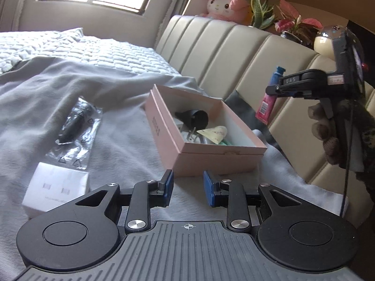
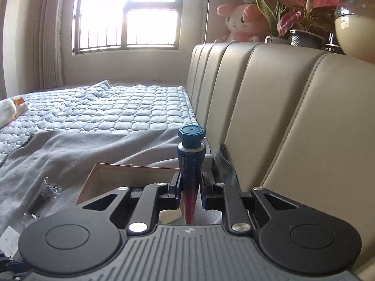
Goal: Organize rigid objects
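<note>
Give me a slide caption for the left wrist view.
Right gripper carries a pink tube with blue cap above the open pink cardboard box; left gripper empty.

a bedroom in a home. a bed (image 2: 105,110) with a quilted mattress cover fills the floor space, a grey blanket (image 1: 58,89) rumpled across it. a tall padded headboard (image 2: 269,107) in cream leather-look panels runs along one side. on the ledge above it sit a pink plush rabbit (image 1: 226,5), potted plants (image 2: 302,21) and a round lamp (image 2: 354,32) (its top speckled and shiny). a barred window (image 2: 131,21) lets in bright daylight beside pale curtains (image 2: 50,35).
</note>
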Motion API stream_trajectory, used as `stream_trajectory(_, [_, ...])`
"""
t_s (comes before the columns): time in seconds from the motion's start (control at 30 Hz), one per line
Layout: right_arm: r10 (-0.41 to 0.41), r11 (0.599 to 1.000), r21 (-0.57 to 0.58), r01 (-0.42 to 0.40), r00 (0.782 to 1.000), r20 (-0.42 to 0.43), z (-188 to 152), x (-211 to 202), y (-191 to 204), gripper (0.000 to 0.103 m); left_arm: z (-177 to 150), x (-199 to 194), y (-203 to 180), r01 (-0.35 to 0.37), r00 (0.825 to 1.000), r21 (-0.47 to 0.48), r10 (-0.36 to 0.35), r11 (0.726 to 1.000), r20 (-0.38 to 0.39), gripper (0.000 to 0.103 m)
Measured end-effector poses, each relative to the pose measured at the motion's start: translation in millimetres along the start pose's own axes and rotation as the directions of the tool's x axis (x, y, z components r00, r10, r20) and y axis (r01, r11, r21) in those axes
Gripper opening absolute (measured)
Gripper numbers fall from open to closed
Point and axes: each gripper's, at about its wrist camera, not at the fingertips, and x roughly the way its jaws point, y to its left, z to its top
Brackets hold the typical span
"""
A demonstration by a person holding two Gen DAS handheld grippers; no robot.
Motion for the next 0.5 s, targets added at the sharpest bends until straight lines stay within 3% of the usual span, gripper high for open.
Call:
stream_trajectory(0.17, [-0.09, 0.996, -0.035, 0.086, 0.985, -0.148, -3.4, 62.5, 16.7, 0.016, -3.6, -10.0, 46.7, -0.042, 0.998, -0.102, 0.047, 0.994, 0.05, 0.031])
stream_trajectory(0.27, [-0.052, 0.999, -0.013, 0.05, 0.974, -0.221, -8.9, 82.8, 23.8, 0.022, -1.2, -12.5, 70.0, -0.019, 0.997, -0.162, 0.031, 0.987, 0.071, 0.031])
stream_trajectory(0.4, [0.05, 0.997, 0.07, -0.037, 0.979, -0.196, -1.6, 74.5, 28.6, 0.031, -0.5, -20.9, 90.6, -0.025, 0.994, -0.19, 0.044, 0.982, 0.095, 0.031])
stream_trajectory(0.5, [0.079, 0.996, 0.045, -0.072, 0.984, -0.16, 11.9, 57.4, 36.5, 0.034, 0.3, -32.1, 110.0, -0.051, 0.99, -0.245, 0.082, 0.968, 0.119, 0.031])
